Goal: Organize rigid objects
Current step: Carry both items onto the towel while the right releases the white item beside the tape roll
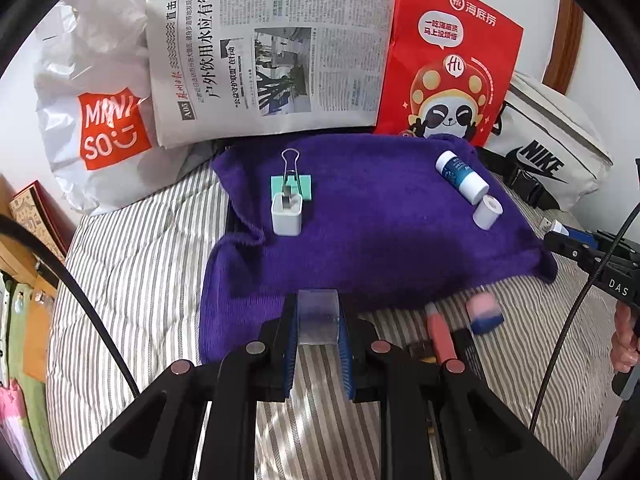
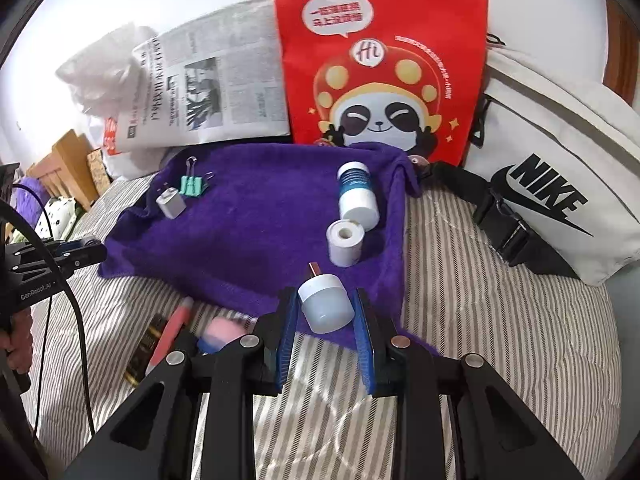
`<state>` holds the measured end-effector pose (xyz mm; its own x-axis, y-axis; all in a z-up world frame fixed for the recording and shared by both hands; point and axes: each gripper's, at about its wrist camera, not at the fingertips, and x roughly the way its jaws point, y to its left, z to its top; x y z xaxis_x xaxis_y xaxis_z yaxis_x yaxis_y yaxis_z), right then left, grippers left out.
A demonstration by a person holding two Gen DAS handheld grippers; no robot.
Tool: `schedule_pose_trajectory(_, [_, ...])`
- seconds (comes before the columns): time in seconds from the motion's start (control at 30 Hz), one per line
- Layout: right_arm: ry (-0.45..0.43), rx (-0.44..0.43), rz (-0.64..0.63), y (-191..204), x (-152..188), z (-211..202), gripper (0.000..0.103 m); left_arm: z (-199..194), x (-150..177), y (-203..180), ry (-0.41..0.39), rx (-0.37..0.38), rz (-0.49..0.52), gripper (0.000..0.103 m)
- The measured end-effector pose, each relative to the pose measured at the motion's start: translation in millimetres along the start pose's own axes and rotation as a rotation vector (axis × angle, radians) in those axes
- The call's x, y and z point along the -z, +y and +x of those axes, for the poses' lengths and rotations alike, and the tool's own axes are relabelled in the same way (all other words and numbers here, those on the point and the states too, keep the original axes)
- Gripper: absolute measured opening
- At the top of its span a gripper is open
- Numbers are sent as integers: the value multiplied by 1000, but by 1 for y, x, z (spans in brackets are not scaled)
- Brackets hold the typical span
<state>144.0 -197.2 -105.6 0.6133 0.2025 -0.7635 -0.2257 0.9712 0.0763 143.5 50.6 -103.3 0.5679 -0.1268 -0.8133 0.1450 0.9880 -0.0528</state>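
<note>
The left gripper point(image 1: 318, 334) is clamped on a clear tape roll point(image 1: 319, 316), poised over the near edge of the purple towel point(image 1: 380, 240). Ahead and to its left on the towel, a white charger point(image 1: 286, 215) touches a green binder clip point(image 1: 291, 184). To the right, the blue-and-white bottle point(image 2: 356, 194) lies with its long axis running away from the grippers, a small white roll point(image 2: 345, 242) just beside it. The right gripper point(image 2: 326, 312), nearer these, pinches a small white USB device point(image 2: 325, 303), plug pointing forward. Judged next move: place each object on the towel.
</note>
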Motion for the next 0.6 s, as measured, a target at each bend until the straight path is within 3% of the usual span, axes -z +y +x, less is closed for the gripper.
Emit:
schedule_pose_trajectory(0.27, [57, 8, 9, -9, -11, 27, 28, 24, -21, 11, 12, 28, -35, 17])
schedule_pose_trajectory(0.4, [127, 7, 6, -10, -13, 50, 28, 36, -27, 13, 28, 34, -36, 17])
schedule_pose_trajectory(0.6, [215, -63, 16, -9, -20, 74, 28, 49, -30, 14, 46, 39, -29, 17])
